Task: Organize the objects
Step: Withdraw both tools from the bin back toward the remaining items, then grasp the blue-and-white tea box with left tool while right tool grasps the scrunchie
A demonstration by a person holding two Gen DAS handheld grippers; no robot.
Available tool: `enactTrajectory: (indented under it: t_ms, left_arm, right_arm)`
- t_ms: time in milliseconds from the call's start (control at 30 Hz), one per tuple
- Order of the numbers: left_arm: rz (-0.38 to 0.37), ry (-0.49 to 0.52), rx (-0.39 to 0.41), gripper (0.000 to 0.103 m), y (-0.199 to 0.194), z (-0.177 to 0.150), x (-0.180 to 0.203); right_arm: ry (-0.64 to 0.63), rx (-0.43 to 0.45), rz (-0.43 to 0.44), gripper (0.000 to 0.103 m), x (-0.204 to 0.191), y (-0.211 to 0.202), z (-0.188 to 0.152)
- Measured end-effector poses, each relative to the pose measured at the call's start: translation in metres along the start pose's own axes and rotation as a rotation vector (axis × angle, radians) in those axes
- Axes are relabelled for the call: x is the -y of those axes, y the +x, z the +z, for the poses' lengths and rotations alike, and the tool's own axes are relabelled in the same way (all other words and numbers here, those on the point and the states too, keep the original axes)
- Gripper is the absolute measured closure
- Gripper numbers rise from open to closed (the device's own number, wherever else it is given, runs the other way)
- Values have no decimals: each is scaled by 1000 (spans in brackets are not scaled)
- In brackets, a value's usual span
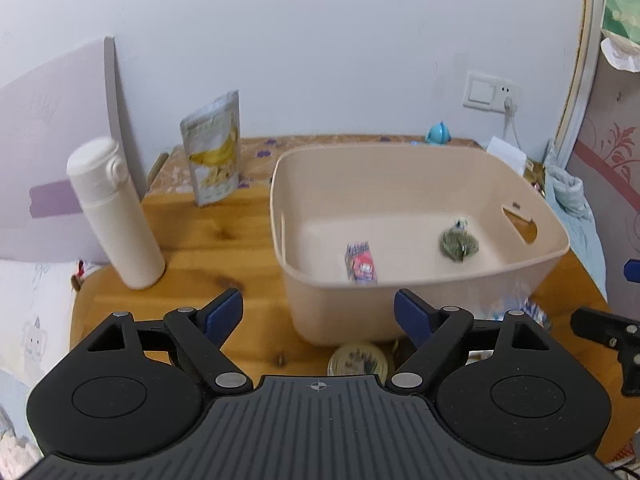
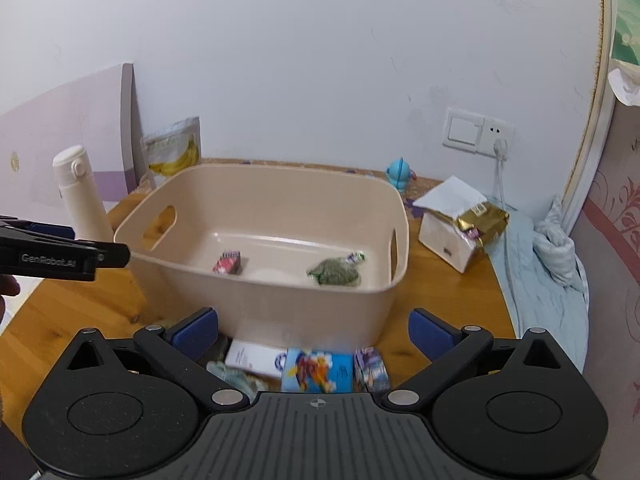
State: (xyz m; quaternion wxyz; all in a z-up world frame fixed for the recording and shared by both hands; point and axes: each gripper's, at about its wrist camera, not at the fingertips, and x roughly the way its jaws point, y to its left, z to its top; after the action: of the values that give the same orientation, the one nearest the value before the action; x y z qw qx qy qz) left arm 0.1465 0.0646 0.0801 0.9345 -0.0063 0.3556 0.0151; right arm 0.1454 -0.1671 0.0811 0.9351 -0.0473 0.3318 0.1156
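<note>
A beige plastic bin (image 1: 420,280) (image 2: 280,312) stands on the wooden table. In it lie a small red packet (image 1: 361,267) (image 2: 227,262) and a green packet (image 1: 459,243) (image 2: 335,272). My left gripper (image 1: 318,312) is open and empty, just before the bin's near wall. A round tin (image 1: 360,359) lies on the table below it. My right gripper (image 2: 314,330) is open and empty above a blue printed packet (image 2: 318,370), a white box (image 2: 256,356) and a purple packet (image 2: 372,370) in front of the bin.
A white bottle (image 1: 114,216) (image 2: 80,192) and a banana-chip pouch (image 1: 212,152) (image 2: 174,152) stand left of the bin. A blue toy (image 1: 438,134) (image 2: 400,174) is behind it. A white box with a gold packet (image 2: 460,228) and a blue cloth (image 2: 552,264) lie at the right.
</note>
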Motion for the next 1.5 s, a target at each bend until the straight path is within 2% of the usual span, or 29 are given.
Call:
enactTrajectory:
  t_ms: [367, 633, 1033, 1500]
  left_arm:
    - [-29, 9, -101, 19, 11, -53, -7]
    - [-45, 7, -150, 19, 18, -74, -4]
    - [-92, 10, -229, 19, 38, -95, 15]
    - [-126, 8, -259, 19, 61, -93, 28]
  right_arm:
    - [15, -71, 29, 0, -7, 5, -33]
    - [22, -134, 45, 0, -9, 16, -53]
    - [7, -251, 58, 0, -14, 44, -85]
    - [-11, -290, 80, 0, -28, 72, -91]
